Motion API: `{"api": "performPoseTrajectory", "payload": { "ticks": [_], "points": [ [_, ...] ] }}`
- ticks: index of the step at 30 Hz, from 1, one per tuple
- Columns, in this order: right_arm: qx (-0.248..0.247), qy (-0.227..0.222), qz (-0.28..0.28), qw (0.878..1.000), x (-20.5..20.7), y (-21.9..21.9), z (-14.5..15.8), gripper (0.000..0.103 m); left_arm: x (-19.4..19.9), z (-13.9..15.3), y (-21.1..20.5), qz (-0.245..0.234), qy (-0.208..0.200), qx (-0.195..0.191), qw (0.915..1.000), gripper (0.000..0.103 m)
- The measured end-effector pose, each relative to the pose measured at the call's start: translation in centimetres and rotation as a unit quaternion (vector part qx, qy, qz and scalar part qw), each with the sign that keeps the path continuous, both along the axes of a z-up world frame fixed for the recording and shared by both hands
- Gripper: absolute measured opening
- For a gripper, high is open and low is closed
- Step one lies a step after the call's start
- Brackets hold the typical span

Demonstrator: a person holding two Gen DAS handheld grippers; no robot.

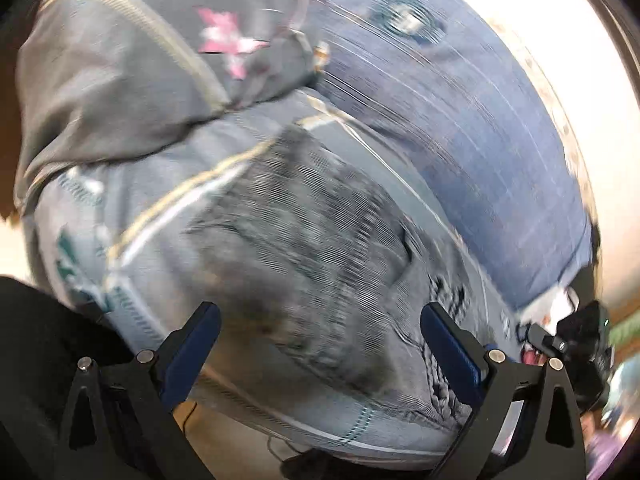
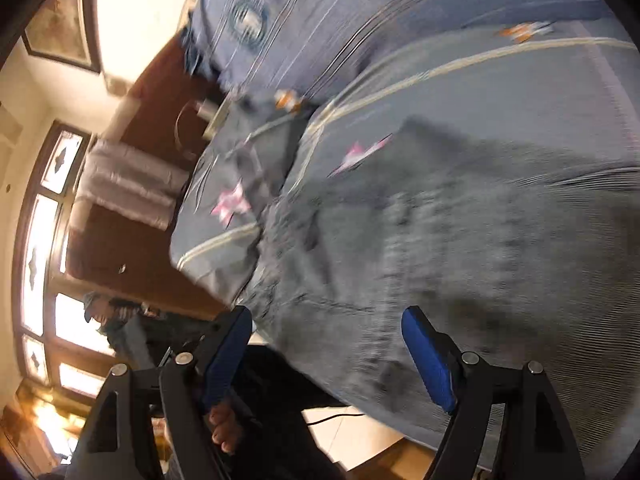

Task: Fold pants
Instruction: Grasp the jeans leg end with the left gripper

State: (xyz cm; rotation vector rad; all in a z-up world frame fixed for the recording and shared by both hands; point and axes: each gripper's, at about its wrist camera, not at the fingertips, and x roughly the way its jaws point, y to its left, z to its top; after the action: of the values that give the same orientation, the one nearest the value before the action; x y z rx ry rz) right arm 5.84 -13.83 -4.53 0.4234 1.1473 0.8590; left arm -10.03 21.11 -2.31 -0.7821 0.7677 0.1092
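Left wrist: tongs (image 1: pixel 320 334) wide, empty.

A bedroom in a home: ahead of the right claw lies a bed with a grey-blue bedspread (image 2: pixel 500 92) bearing pink stars, a blue pillow (image 2: pixel 320 8) beyond it. Off to the claw's left stand a paned window (image 2: pixel 40 260) and a framed picture (image 2: pixel 64 20).
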Motion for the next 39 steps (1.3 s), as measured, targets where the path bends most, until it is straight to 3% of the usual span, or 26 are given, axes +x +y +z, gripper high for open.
{"api": "performPoseTrajectory", "payload": {
  "ticks": [2,4,6,8,13,18,22,24,27,28,29,30,32,39],
  "points": [
    [0.009,-0.016,-0.003,1.000,-0.2,0.9,0.8,0.080,-1.1,-0.1,1.4,0.020,-0.007,-0.006,0.9998,0.100],
    [0.037,-0.052,-0.048,0.997,-0.9,-0.8,2.9,0.080,-1.7,-0.4,2.4,0.039,-0.010,-0.014,0.9991,0.100],
    [0.056,-0.110,-0.105,0.987,-1.9,-3.1,5.9,0.080,-1.6,-1.2,3.1,0.046,-0.006,-0.043,0.9980,0.100],
    [0.053,-0.128,-0.112,0.984,-2.3,-3.2,7.1,0.085,-0.3,-2.4,2.9,0.032,0.001,-0.080,0.9963,0.100],
    [-0.032,-0.082,0.003,0.996,-1.9,4.5,3.4,0.086,1.5,-3.6,3.2,0.038,0.003,-0.119,0.9922,0.100],
    [-0.062,-0.032,0.031,0.997,0.0,8.6,-1.8,0.086,3.3,-4.6,4.0,0.041,0.003,-0.140,0.9892,0.094],
    [-0.045,-0.007,0.030,0.999,1.2,9.6,-2.9,0.086,3.9,-5.0,4.5,0.049,0.000,-0.147,0.9879,0.083],
    [-0.020,-0.008,0.037,0.999,1.4,9.6,-2.2,0.086,4.3,-5.2,4.7,0.052,0.002,-0.143,0.9884,0.074],
    [0.005,0.027,0.033,0.999,3.1,10.0,-2.6,0.086,4.7,-5.3,4.8,0.056,0.011,-0.122,0.9909,0.052],
    [-0.010,0.042,0.033,0.999,3.8,10.5,-3.5,0.086,4.9,-5.3,4.8,0.058,0.021,-0.107,0.9923,0.037],
    [-0.034,0.062,0.022,0.997,4.4,10.7,-4.7,0.086,4.9,-5.5,4.9,0.058,0.027,-0.102,0.9927,0.030],
    [-0.040,0.082,0.012,0.996,4.7,10.6,-5.6,0.087,4.7,-5.6,5.1,0.057,0.029,-0.102,0.9927,0.028],
    [-0.028,0.078,0.014,0.996,4.5,10.7,-5.2,0.087,4.6,-5.5,5.2,0.055,0.026,-0.094,0.9937,0.019],
    [-0.008,0.077,0.006,0.997,4.6,10.7,-6.3,0.087,4.8,-1.7,3.2,0.038,0.007,-0.016,0.9991,0.014]
  ]
}}
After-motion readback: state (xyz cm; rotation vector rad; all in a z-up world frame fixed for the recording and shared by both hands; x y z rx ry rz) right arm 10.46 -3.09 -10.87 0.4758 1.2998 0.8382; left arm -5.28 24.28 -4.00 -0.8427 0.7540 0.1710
